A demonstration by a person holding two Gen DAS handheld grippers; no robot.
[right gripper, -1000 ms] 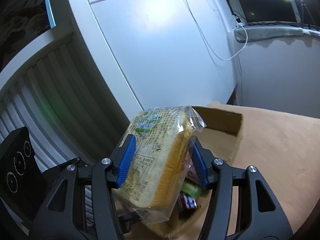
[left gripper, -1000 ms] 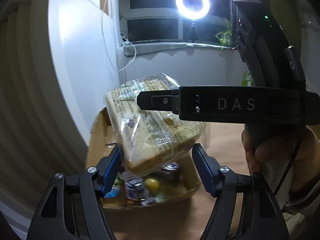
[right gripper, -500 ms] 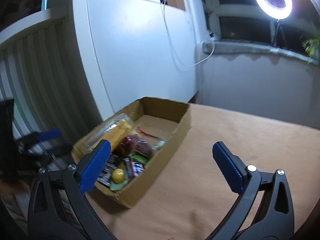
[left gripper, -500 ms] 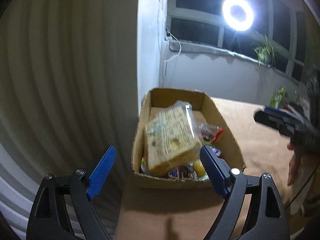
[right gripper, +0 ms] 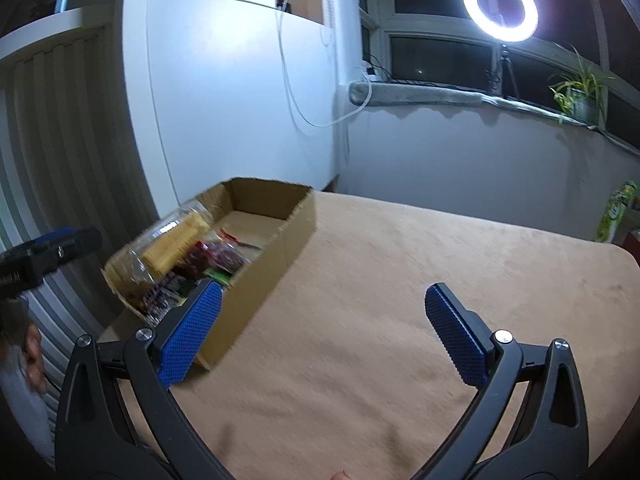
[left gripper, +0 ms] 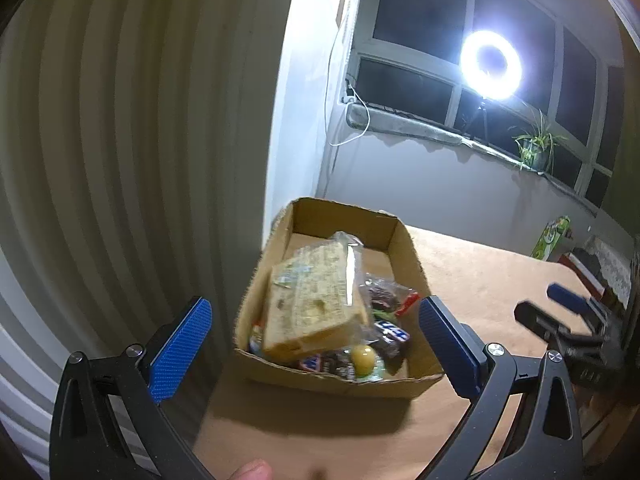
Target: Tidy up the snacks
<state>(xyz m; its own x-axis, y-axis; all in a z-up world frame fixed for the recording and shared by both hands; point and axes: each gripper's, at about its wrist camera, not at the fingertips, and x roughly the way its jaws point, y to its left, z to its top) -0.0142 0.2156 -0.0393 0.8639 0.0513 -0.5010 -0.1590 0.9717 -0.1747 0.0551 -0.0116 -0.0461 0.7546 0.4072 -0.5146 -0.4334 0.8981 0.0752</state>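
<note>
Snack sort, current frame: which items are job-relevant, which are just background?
In the job: cardboard box; bagged bread, lying on the other snacks; candy bars; left gripper and right gripper, both open and empty.

Background: ring light; potted plant; green carton; white cable.

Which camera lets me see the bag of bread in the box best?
The left wrist view. The bag of bread lies in the middle of that picture, its broad face showing, on top of the other snacks in the cardboard box. The right wrist view shows only its yellow edge, off to the side and blurred.
</note>
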